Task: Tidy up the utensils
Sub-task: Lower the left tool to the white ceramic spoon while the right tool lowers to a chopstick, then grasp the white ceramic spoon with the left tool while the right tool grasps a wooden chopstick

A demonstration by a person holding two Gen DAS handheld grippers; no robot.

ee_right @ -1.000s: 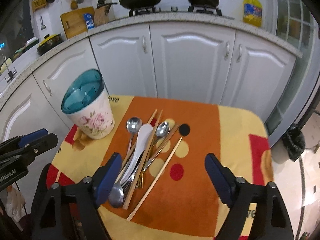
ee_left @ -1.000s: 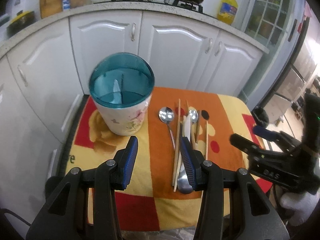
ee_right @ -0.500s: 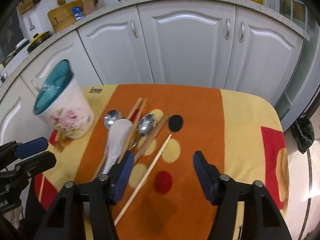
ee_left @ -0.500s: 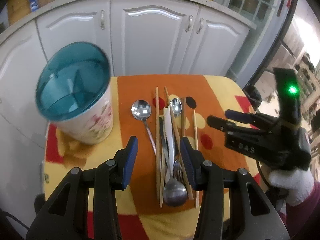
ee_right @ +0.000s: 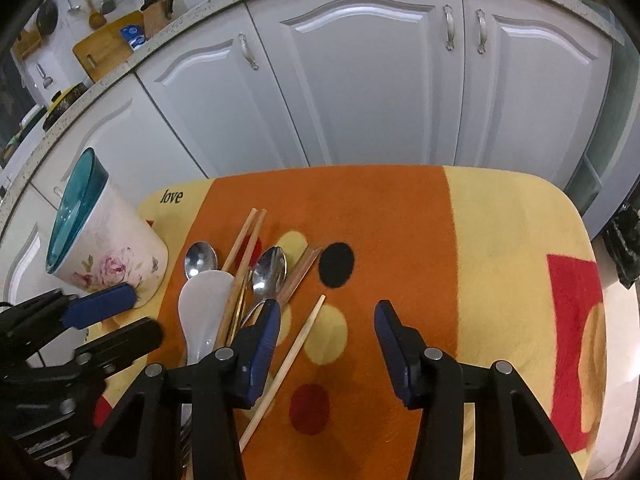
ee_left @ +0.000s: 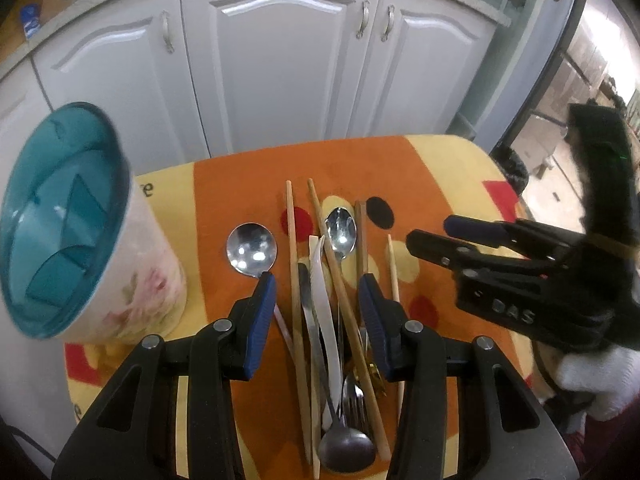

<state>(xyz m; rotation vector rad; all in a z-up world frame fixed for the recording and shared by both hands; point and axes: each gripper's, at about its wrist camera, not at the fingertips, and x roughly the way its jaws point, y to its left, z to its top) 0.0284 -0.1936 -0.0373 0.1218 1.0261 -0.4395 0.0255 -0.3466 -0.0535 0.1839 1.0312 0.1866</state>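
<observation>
Between the gaping left claw (ee_left: 317,300) pads lies the utensil pile (ee_left: 332,344).

The word "love" is printed in dark script on the yellow far-left corner of the cloth (ee_right: 500,240) covering the worktop, just beside the floral holder (ee_right: 108,264); in the left wrist view only its last letter shows past that holder. The black body of the right tool (ee_left: 428,232), seen from the left wrist camera, carries raised letters reading "DAS". Print on a blue packet on the far counter is too small to read.
</observation>
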